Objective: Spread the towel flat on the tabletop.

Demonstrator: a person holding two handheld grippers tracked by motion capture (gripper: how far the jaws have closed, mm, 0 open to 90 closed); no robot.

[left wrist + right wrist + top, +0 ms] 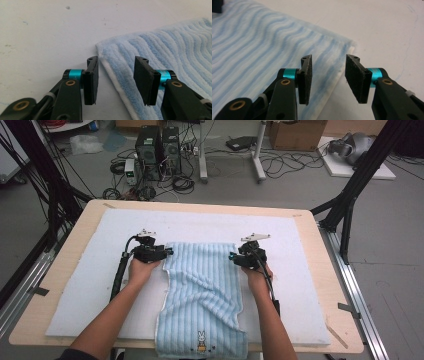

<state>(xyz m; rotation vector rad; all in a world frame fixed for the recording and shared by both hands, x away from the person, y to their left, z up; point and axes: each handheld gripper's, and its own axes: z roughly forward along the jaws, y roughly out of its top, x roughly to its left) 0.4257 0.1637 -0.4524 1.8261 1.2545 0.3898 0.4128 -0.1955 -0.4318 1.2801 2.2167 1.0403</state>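
White padded counter [90,285], bare margin left and right of a blue ribbed towel [202,285] lying mid-counter, rumpled, near end (rabbit motif) draped over the front edge. Left tool [116,77] released, straddling the far-left corner hem. Right tool [328,77] released, over the far-right corner. Forearms parallel.

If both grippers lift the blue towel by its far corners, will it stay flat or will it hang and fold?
The blue towel is probably floppy: it already lies in soft wrinkles on the white mat, so it would likely sag between the left gripper and the right gripper. Its ribbed terry pile looks grippy, not slippery. The near end overhangs the table edge, so it may drag.
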